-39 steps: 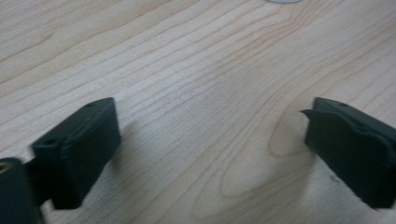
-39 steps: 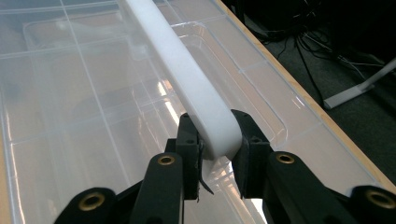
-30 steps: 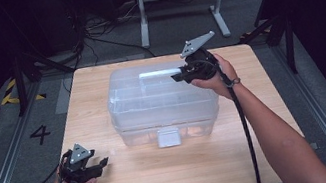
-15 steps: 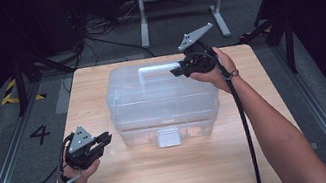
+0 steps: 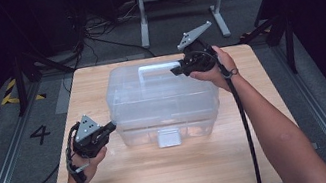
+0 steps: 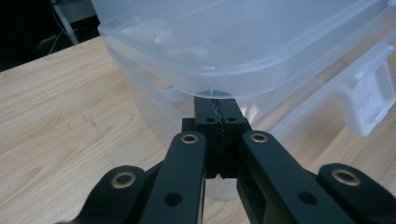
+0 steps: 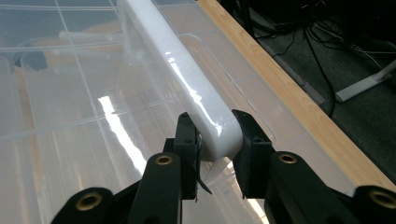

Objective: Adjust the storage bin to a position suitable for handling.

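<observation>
The box [image 5: 163,102] sits at the middle of the table [image 5: 176,180], a clear plastic storage bin with its lid on. Its long axis runs left to right across the table; the front latch [image 5: 168,137] points toward the person, and the white handle [image 5: 159,66] lies along the box's far edge, parallel to that long axis.

Right gripper [image 7: 215,140]: clamped on the handle near its right end, one jaw on each side of the white bar, and the bar is seated well between them.

Left gripper [image 6: 216,109]: jaws pressed together with nothing between them, tips tucked just under the lid rim at the box's front left corner (contact with the rim itself cannot be confirmed).

Risks noted:
- The handle is held off-centre, toward the box's right. If lifted from there, the box would likely tilt down on its left and may swing.
- The handle is smooth and glossy; a twist of the right gripper could let the bar slip out of the jaws.
- The latch appears closed. Prying up at the left corner with it fastened could flex the lid or skid the whole box across the table.
- The closed left tips have a narrow bearing under the rim and could pop out sideways
</observation>
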{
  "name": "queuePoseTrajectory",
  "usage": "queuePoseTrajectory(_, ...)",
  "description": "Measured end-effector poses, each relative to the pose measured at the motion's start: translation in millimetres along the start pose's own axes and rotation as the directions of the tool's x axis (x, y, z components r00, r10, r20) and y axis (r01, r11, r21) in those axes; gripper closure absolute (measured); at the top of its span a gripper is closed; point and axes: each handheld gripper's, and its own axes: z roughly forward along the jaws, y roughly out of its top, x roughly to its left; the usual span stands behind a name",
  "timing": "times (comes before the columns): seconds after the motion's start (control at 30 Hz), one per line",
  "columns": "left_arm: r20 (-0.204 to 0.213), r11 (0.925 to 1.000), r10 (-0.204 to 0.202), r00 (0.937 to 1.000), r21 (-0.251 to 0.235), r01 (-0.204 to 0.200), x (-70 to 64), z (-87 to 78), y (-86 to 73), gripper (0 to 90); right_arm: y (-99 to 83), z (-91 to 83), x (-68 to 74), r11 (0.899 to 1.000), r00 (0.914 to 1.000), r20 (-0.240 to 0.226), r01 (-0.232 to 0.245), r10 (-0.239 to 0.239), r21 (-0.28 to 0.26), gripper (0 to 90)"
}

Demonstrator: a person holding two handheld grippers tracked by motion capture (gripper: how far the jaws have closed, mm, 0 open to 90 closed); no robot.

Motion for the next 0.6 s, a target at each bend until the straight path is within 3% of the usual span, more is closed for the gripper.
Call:
queuePoseTrajectory(0.17, -0.009, 1.0000, 0.000, 1.0000, -0.006, 0.000, -1.1, 0.0, 0.9, 90.0, -0.1, -0.4, 1.0, 1.000, 0.9999, 0.013, 0.002, -0.002, 0.000, 72.9)
queuePoseTrajectory(0.23, -0.018, 0.9999, 0.003, 0.9998, -0.010, -0.004, -1.2, -0.8, 2.0, 90.0, -0.3, -1.3, 2.8, 1.000, 0.9994, 0.035, 0.007, -0.006, -0.007, 70.5)
queuePoseTrajectory(0.3, -0.020, 0.9998, 0.012, 0.9997, -0.014, -0.012, -1.8, -1.1, 2.8, 90.0, -0.1, -5.0, 5.5, 1.000, 0.9964, 0.084, 0.014, -0.013, -0.004, 64.8)
queuePoseTrajectory(0.47, -0.030, 0.9998, 0.014, 0.9995, -0.012, -0.015, -1.7, -2.7, 5.5, 90.0, -8.4, -32.1, 7.5, 0.998, 0.9912, 0.132, 0.013, -0.005, -0.057, 58.5)
queuePoseTrajectory(0.6, -0.046, 0.9997, 0.022, 0.9987, -0.006, -0.022, -2.4, -2.6, 6.4, 90.0, -22.5, -51.5, 7.8, 0.998, 0.9793, 0.202, 0.003, 0.009, -0.060, 51.3)
